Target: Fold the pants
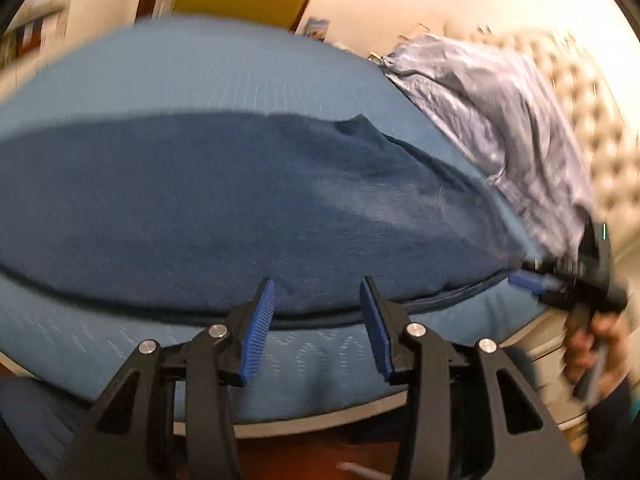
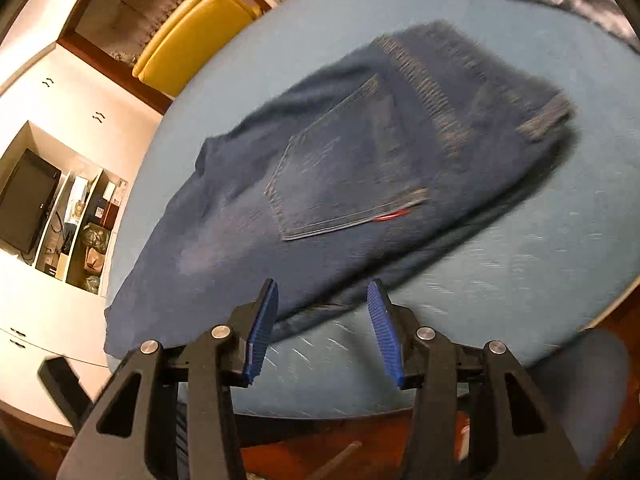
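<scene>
With both the left tool (image 1: 318, 300) and right tool (image 2: 322, 300) gaping empty, pinch the dark blue denim pants (image 2: 340, 176) squarely at the near edge on the light blue bed (image 2: 500, 280).

Black gripper (image 1: 318, 292) frames, ribbed blue pads (image 2: 262, 324) (silver screws), bare-skinned hand (image 1: 592, 344).

Dark blue denim pants (image 2: 332, 184) are laid flat on the blue-covered bed (image 2: 520, 280), folded lengthwise so that one leg is stacked on the other. A back pocket with a small red tab is turned upward, and the waistband is seen toward the far edge of the bed. The legs are stretched along the near edge toward the left corner. In the left wrist view, the pants (image 1: 240, 208) are blurred.
</scene>
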Action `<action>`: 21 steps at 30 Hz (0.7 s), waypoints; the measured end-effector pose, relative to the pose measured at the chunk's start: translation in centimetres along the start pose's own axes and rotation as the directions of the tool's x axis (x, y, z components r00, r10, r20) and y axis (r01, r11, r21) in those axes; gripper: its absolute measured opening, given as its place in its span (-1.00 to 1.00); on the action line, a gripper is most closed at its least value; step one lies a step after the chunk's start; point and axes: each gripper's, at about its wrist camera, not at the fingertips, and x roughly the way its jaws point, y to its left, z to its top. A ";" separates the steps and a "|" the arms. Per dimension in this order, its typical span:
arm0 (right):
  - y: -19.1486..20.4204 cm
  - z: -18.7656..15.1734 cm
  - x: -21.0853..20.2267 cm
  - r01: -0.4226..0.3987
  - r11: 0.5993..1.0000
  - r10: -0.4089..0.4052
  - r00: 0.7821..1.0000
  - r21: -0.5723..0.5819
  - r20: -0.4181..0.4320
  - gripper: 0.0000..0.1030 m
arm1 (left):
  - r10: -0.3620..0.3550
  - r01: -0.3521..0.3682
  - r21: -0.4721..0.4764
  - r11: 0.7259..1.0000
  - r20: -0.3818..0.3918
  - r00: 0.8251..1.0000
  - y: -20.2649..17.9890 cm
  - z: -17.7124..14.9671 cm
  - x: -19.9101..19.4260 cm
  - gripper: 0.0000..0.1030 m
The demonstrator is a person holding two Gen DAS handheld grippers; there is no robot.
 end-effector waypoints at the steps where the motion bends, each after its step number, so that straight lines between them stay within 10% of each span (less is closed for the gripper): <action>1: 0.5 -0.2 0.7 0.000 1.000 0.000 1.000 -0.001 -0.005 -0.07 | 0.015 -0.015 0.026 1.000 0.006 1.000 -1.3 -0.2 -0.3 -0.14; 6: 0.4 0.3 2.6 0.080 0.996 -0.078 0.996 0.035 -0.034 -0.22 | 0.072 -0.074 0.100 0.992 0.022 0.997 -5.2 0.4 0.3 -0.12; 8: 0.7 0.2 2.6 0.098 0.995 -0.097 0.995 0.022 -0.027 -0.91 | 0.090 -0.093 0.120 0.988 0.030 0.995 -6.5 0.3 0.7 -0.11; 21: 0.2 -0.9 0.9 0.107 0.994 -0.108 0.994 -0.024 -0.014 -1.00 | 0.137 -0.142 0.193 0.971 0.037 0.990 -5.7 -0.9 0.8 -0.11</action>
